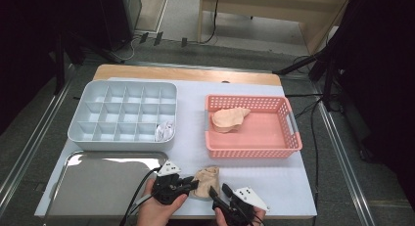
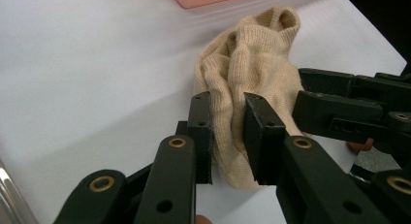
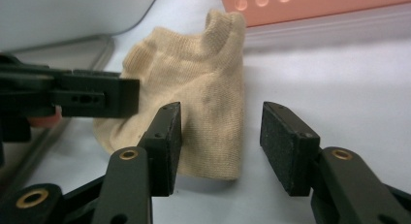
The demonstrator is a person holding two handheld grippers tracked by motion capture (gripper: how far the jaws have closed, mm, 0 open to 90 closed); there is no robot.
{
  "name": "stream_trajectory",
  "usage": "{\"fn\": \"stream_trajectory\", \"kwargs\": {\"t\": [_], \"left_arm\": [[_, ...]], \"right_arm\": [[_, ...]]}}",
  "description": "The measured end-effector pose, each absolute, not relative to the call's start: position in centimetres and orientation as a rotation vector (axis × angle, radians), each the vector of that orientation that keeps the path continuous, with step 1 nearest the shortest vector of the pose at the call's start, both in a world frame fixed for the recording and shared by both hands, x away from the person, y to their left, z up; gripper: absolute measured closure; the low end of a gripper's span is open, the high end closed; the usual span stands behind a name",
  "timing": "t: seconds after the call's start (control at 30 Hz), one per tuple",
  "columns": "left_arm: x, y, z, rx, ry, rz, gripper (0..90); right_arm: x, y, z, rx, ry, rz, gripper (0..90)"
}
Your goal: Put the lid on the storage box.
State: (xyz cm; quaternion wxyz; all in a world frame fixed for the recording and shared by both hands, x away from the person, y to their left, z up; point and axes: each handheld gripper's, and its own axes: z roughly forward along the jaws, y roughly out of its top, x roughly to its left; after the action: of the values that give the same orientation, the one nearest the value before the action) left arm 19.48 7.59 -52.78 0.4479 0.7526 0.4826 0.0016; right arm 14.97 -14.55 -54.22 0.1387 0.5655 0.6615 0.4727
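A beige sock [image 1: 207, 177] lies crumpled on the white table cover near the front edge. My left gripper [image 1: 194, 185] comes at it from the left. In the left gripper view, that left gripper [image 2: 228, 115] is shut on a raised fold of the sock [image 2: 252, 59]. My right gripper [image 1: 219, 191] sits just right of the sock, jaws open. In the right gripper view, the right gripper [image 3: 221, 124] straddles the near right edge of the sock [image 3: 203, 78], pads apart and not pressing it. A second beige sock [image 1: 229, 118] lies in the pink basket [image 1: 288, 133].
A grey compartment box [image 1: 98, 96] stands at the back left, with a white sock [image 1: 164, 131] in its near right cell. A metal tray [image 1: 93, 179] lies at the front left, close beside my left hand. The table's front edge is right under both hands.
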Motion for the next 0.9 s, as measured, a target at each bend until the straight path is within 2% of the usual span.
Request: {"fn": "stream_trajectory", "kwargs": {"t": [0.07,0.17,0.3,0.37,0.4,0.47,0.53,0.63,0.83,0.9], "left_arm": [[19.5,7.5,-52.8,1.865,1.196,-0.003,78.1],[19.3,7.3,-52.7,1.867,1.190,-0.009,79.1],[19.1,7.2,-52.5,1.856,1.194,0.006,73.8],[18.8,7.5,-51.7,1.818,1.206,0.079,57.1],[18.6,7.6,-51.3,1.808,1.202,0.105,56.2],[18.3,7.6,-50.5,1.796,1.173,0.121,60.9],[18.1,7.0,-50.3,1.820,1.125,0.102,71.6],[18.1,5.8,-50.8,1.876,1.088,0.067,81.5],[19.5,4.9,-52.3,1.937,1.146,0.036,90.0],[19.6,4.9,-52.4,1.940,1.157,0.038,90.0]], "right_arm": [[14.9,-14.4,-54.3,1.628,1.945,1.392,67.0],[14.9,-14.6,-54.3,1.634,1.943,1.420,81.6],[14.9,-15.0,-53.9,1.626,1.938,1.416,82.9],[15.0,-15.2,-53.7,1.631,1.932,1.415,82.7],[15.0,-15.2,-53.7,1.633,1.934,1.411,82.6],[15.1,-15.2,-53.7,1.640,1.932,1.408,82.5],[15.2,-15.1,-53.7,1.634,1.936,1.398,82.5],[15.3,-15.0,-53.6,1.624,1.938,1.395,82.5],[14.9,-14.8,-53.2,1.564,1.946,1.420,82.8],[14.7,-14.6,-53.0,1.530,1.961,1.424,83.4]]}}
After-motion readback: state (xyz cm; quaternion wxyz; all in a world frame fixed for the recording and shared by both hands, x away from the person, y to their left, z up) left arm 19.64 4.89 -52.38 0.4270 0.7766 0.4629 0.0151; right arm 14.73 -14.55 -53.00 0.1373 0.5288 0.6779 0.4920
